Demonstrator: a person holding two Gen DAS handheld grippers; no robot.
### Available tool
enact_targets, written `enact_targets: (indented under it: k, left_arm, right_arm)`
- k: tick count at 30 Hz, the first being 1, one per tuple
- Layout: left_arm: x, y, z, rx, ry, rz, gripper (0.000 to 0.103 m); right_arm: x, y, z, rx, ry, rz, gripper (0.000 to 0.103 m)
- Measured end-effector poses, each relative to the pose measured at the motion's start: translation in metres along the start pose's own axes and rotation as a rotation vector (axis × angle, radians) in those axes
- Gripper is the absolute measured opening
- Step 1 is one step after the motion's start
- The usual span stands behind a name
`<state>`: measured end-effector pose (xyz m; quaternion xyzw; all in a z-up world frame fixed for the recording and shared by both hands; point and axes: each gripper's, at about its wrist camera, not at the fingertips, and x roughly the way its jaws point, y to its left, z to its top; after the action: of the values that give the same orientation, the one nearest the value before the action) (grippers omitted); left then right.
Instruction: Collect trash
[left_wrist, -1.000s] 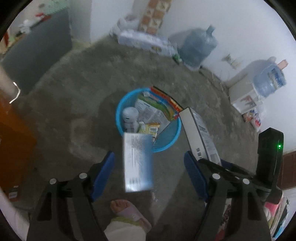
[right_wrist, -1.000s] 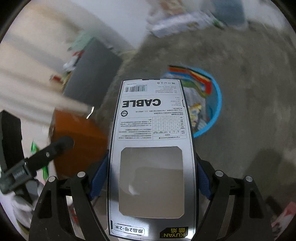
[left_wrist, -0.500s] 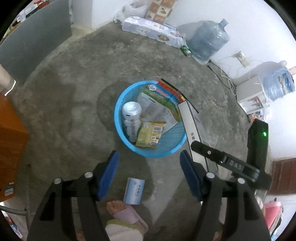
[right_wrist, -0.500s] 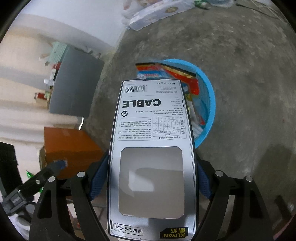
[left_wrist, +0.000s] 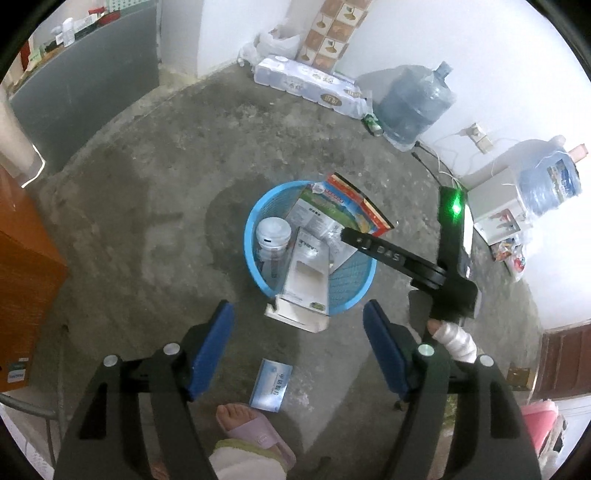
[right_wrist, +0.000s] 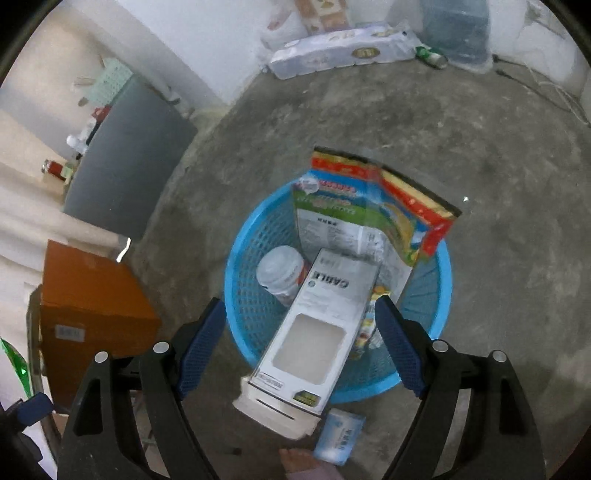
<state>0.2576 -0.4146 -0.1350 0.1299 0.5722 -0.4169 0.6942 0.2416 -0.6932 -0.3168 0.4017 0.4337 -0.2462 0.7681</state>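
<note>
A blue mesh basket (left_wrist: 354, 291) (right_wrist: 243, 258) stands on the concrete floor. It holds a white jar (left_wrist: 272, 236) (right_wrist: 280, 269), a colourful carton (left_wrist: 343, 206) (right_wrist: 373, 206) and a white cable box (left_wrist: 304, 284) (right_wrist: 314, 332) that leans over the near rim. A small light-blue box (left_wrist: 271, 384) (right_wrist: 340, 435) lies on the floor beside a slippered foot. My left gripper (left_wrist: 297, 343) is open and empty above it. My right gripper (right_wrist: 299, 347) is open around the cable box without touching it.
An orange-brown cabinet (left_wrist: 26, 266) (right_wrist: 92, 306) stands at the left. Water jugs (left_wrist: 417, 103), a pack of rolls (left_wrist: 310, 85) and a cable line the far wall. The right gripper's body (left_wrist: 447, 258) hangs over the basket's right side.
My right gripper has opened and let go of the cable box, which now leans in the basket. One second ago the light-blue box fell from my open left gripper onto the floor.
</note>
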Motion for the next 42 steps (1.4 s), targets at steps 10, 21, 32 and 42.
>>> enact_targets:
  k: [10,21,32,42]
  left_arm:
    - [0.002,0.003,-0.008,0.009,-0.005,-0.012,0.071]
    - [-0.028,0.023,-0.023,-0.026,-0.038,-0.010,0.071]
    - [-0.037,0.033,-0.031,-0.038,-0.043,-0.056,0.071]
    - [-0.048,0.043,-0.040,-0.074,-0.061,-0.054,0.072]
  right_arm:
    - [-0.026,-0.062,-0.096,0.116,-0.008,0.025,0.080]
    - [0.174,-0.071,-0.228,0.230,0.555,-0.117,0.079]
    - [0.246,-0.075,-0.243,0.279,0.655,-0.323,0.079]
    - [0.275,-0.085,-0.253,0.251,0.690,-0.386,0.071]
